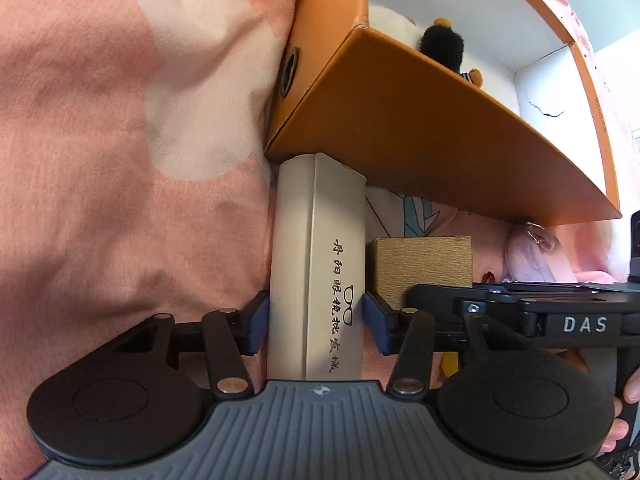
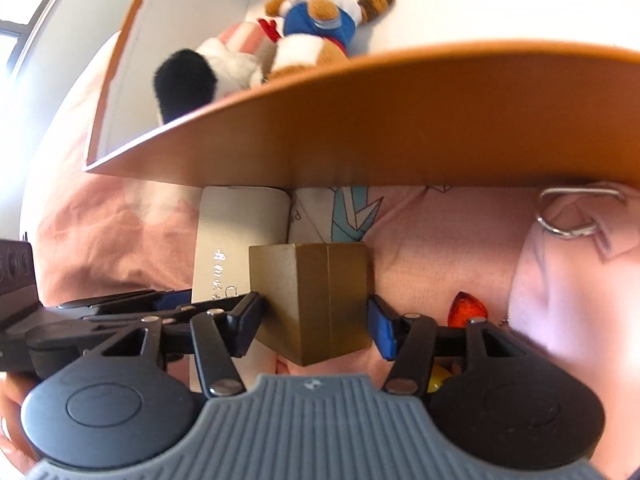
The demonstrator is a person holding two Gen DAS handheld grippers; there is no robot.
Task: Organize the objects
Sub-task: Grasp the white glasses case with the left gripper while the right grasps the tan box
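While the pink bedspread (image 1: 120, 160) fills everything beneath me, an orange storage box (image 1: 400, 128) with a white inside lies open on it, and plush toys (image 2: 304, 36) are piled within. Just below the box's near wall lies a long silver-grey case (image 1: 316, 264) printed with black characters and a small glasses drawing. My left tongs (image 1: 316, 320) are closed onto its two long sides, the blue pads touching it. Right beside the case sits a small gold box (image 2: 316, 300), and my right tongs (image 2: 316, 320) hold it, one pad against each side. A pale pink pouch (image 2: 568, 264) with a metal ring lies to the right of the gold box. Near it, a small red gem-like piece (image 2: 466, 308) rests on the bedspread.
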